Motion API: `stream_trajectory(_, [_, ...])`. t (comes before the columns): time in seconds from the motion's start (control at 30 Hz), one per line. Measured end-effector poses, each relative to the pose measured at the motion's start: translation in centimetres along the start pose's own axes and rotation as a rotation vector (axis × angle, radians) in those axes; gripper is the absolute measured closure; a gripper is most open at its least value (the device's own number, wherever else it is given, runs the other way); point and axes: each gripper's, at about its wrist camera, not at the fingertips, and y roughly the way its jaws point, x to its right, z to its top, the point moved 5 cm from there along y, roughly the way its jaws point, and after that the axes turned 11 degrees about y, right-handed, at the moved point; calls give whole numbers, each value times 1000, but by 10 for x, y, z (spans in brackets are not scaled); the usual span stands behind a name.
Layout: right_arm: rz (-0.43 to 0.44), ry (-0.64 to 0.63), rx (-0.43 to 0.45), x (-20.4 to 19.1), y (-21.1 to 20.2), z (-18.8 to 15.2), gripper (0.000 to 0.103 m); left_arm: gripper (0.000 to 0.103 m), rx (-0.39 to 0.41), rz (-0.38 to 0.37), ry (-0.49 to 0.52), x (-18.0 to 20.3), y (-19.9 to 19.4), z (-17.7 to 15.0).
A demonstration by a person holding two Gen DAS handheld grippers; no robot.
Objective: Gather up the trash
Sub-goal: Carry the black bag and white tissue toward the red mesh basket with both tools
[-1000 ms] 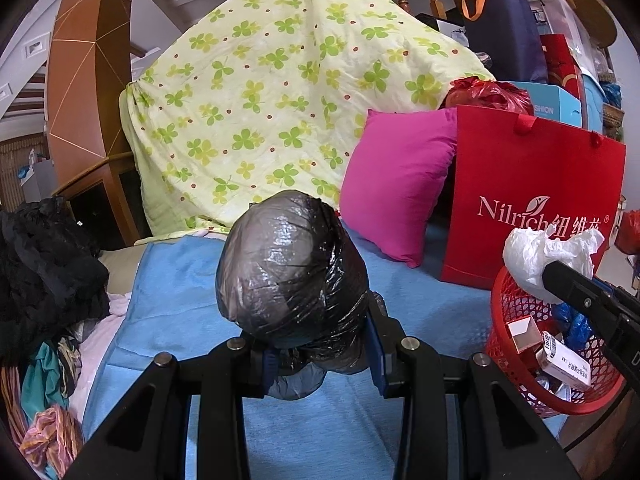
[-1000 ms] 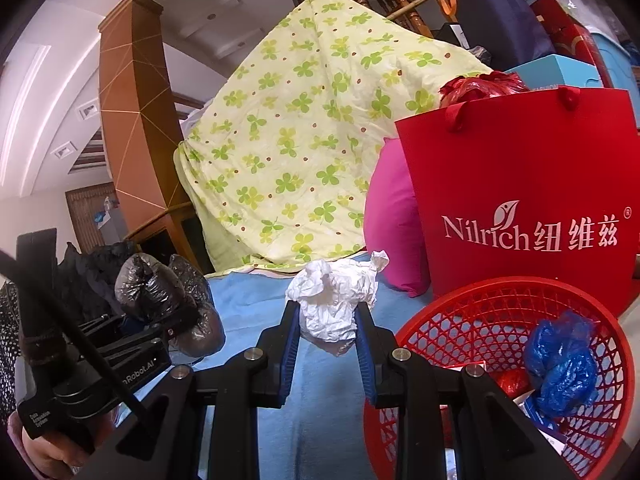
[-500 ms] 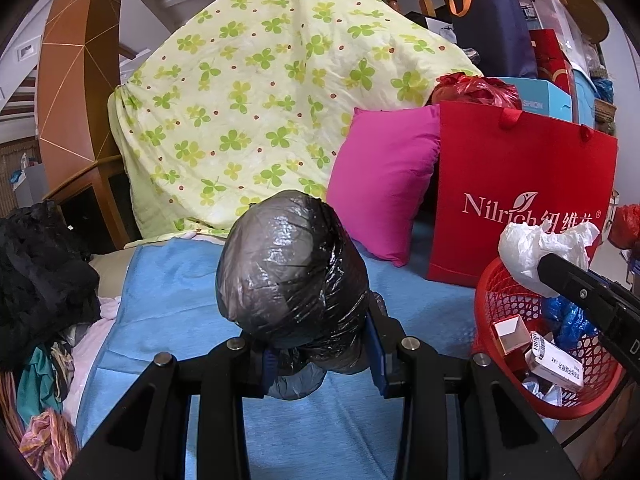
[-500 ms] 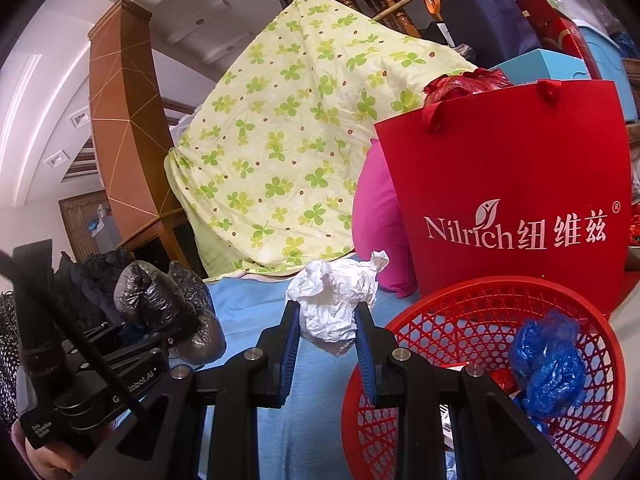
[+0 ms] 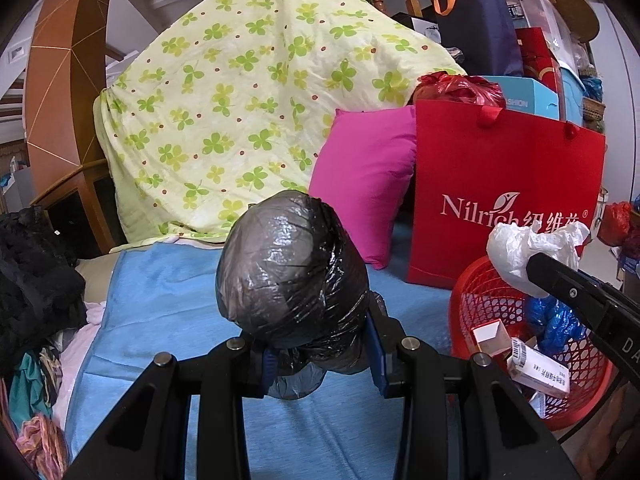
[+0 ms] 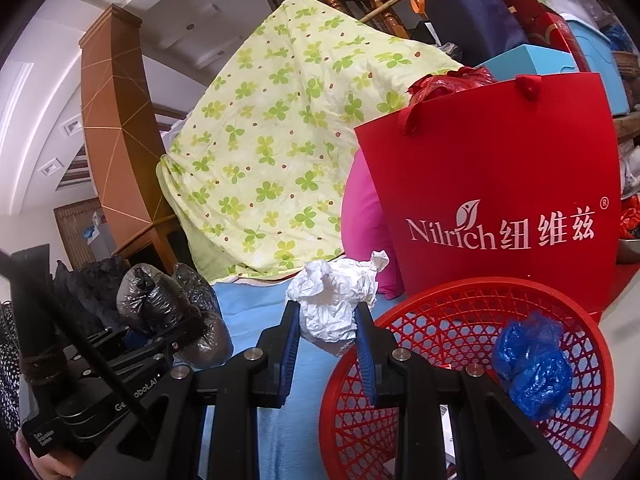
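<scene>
My left gripper [image 5: 320, 354] is shut on a crumpled black plastic bag [image 5: 292, 276] and holds it above the blue cloth [image 5: 168, 304]; the bag also shows in the right wrist view [image 6: 160, 304]. My right gripper [image 6: 327, 334] is shut on a white crumpled plastic wad [image 6: 336, 300], held over the left rim of the red mesh basket [image 6: 440, 316]. In the left wrist view the wad [image 5: 524, 248] hangs over the basket [image 5: 476, 304]. The basket holds a blue plastic bag [image 6: 532, 364] and small cartons [image 5: 536, 368].
A red Nilrich paper bag [image 5: 504, 184] and a pink cushion [image 5: 360, 176] stand behind the basket. A green clover quilt [image 5: 240, 112] is draped at the back. Dark clothes [image 5: 32, 276] pile up on the left. Boxes and bags [image 5: 520, 48] are stacked at the back right.
Both grippers have shifted right toward the basket with their loads still held. The white wad is now over the basket's left rim.
</scene>
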Motion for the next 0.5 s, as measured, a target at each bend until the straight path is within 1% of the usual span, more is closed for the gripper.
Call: stream_trajectory(0.5, [-21,23,12,12,-5,5,74,64,12,-37,16,16,1,5])
